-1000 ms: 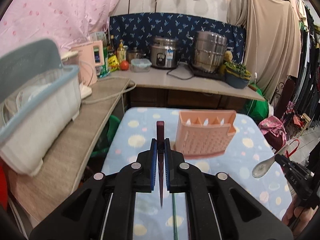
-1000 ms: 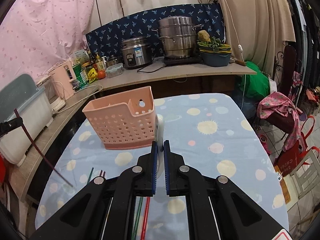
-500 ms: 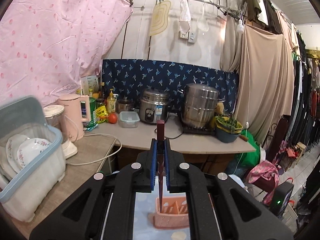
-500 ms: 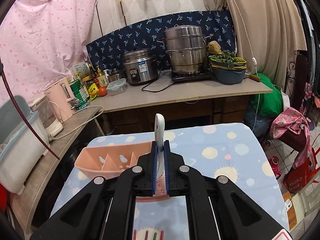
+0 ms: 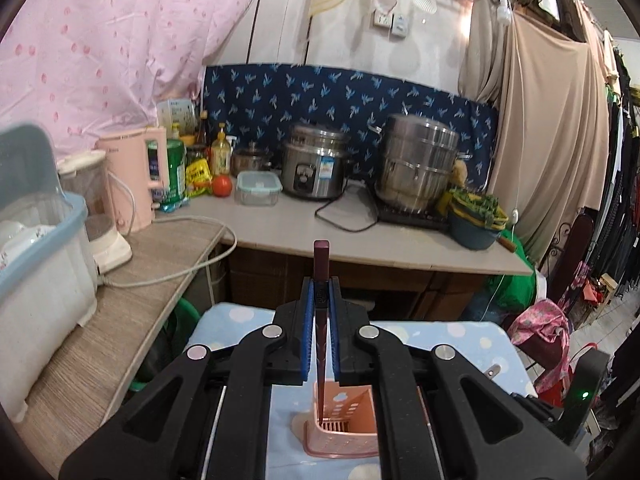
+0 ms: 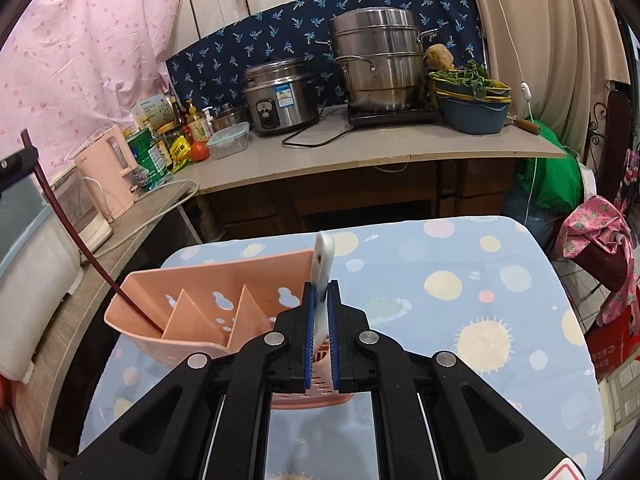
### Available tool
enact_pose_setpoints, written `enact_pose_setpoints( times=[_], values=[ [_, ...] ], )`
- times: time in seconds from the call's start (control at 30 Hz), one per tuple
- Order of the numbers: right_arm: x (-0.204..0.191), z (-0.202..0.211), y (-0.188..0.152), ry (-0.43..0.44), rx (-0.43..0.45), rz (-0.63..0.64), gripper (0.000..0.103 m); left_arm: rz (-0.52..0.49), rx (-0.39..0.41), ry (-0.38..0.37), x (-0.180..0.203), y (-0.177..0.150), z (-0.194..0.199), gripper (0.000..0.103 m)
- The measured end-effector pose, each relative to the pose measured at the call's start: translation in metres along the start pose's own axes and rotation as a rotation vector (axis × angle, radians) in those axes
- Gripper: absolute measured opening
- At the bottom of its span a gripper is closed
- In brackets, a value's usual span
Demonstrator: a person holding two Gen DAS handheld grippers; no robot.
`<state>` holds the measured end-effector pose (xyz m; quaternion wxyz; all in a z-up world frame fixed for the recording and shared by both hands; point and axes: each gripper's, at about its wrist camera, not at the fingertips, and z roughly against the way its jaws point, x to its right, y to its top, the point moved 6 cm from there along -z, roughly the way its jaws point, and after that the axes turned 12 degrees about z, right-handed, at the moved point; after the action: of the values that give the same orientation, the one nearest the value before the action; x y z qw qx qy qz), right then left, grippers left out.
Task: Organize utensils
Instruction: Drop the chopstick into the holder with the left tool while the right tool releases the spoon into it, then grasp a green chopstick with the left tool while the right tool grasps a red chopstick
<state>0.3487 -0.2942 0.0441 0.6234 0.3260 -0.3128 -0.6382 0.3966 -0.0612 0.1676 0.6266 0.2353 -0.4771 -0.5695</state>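
My left gripper [image 5: 321, 304] is shut on a dark maroon chopstick [image 5: 321, 264] held upright. Its lower tip reaches into the pink perforated utensil caddy [image 5: 344, 432] below. In the right wrist view the same chopstick [image 6: 68, 232] slants down into the leftmost compartment of the caddy [image 6: 208, 312]. My right gripper [image 6: 321, 312] is shut on the handle of a white spoon [image 6: 323, 260], held upright over the caddy's right end. The spoon's bowl is hidden behind the gripper.
The caddy stands on a table with a blue dotted cloth [image 6: 460, 280]. Behind it is a counter [image 6: 380, 152] with a rice cooker [image 6: 280, 96], a steel steamer pot [image 6: 380, 60] and a bowl of greens [image 6: 472, 104]. A dish box [image 5: 36, 264] and pink kettle [image 5: 134, 180] stand left.
Both grippers have come down toward the caddy. The chopstick's tip has gone into the leftmost compartment. The spoon now sits lower over the caddy's right end.
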Motion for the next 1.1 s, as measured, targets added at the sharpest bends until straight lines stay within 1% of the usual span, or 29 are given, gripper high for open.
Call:
enact_pose_setpoints(
  times=[0.1, 0.17, 0.23, 0.3, 0.33, 0.4, 0.47, 0.53, 0.63, 0.8, 0.87, 1.1],
  values=[
    [-0.002, 0.002, -0.002, -0.004, 0.009, 0.003, 0.009, 0.009, -0.010, 0.015, -0.007, -0.009, -0.003, 0.009],
    [0.000, 0.007, -0.004, 0.000, 0.013, -0.004, 0.009, 0.009, -0.012, 0.022, -0.010, -0.012, -0.002, 0.015],
    [0.000, 0.014, -0.005, 0.001, 0.016, -0.008, 0.010, 0.010, -0.008, 0.020, -0.013, -0.014, 0.002, 0.026],
    [-0.001, 0.024, -0.007, 0.004, 0.023, -0.008, 0.012, 0.008, 0.000, 0.024, -0.016, -0.017, 0.011, 0.034],
    [-0.002, 0.030, -0.008, 0.005, 0.027, -0.007, 0.013, 0.009, 0.000, 0.025, -0.017, -0.018, 0.015, 0.035],
    [-0.004, 0.044, -0.012, 0.004, 0.037, -0.001, 0.019, 0.007, -0.006, 0.024, -0.022, -0.023, 0.024, 0.036],
    [-0.007, 0.060, -0.019, 0.004, 0.050, 0.004, 0.024, 0.003, -0.013, 0.030, -0.027, -0.029, 0.033, 0.041],
    [-0.010, 0.075, -0.031, 0.012, 0.048, 0.008, 0.025, 0.002, -0.022, 0.033, -0.033, -0.038, 0.044, 0.046],
    [-0.016, 0.095, -0.051, 0.018, 0.037, 0.020, 0.026, -0.009, -0.050, 0.046, -0.043, -0.057, 0.059, 0.046],
    [-0.025, 0.124, -0.098, 0.023, -0.012, 0.020, 0.027, -0.017, -0.123, 0.073, -0.068, -0.102, 0.080, 0.047],
    [-0.028, 0.132, -0.118, 0.016, -0.035, 0.019, 0.028, -0.007, -0.162, 0.082, -0.079, -0.124, 0.086, 0.047],
    [-0.043, 0.153, -0.191, 0.012, -0.125, 0.028, 0.028, 0.007, -0.241, 0.109, -0.104, -0.189, 0.111, 0.047]
  ],
)
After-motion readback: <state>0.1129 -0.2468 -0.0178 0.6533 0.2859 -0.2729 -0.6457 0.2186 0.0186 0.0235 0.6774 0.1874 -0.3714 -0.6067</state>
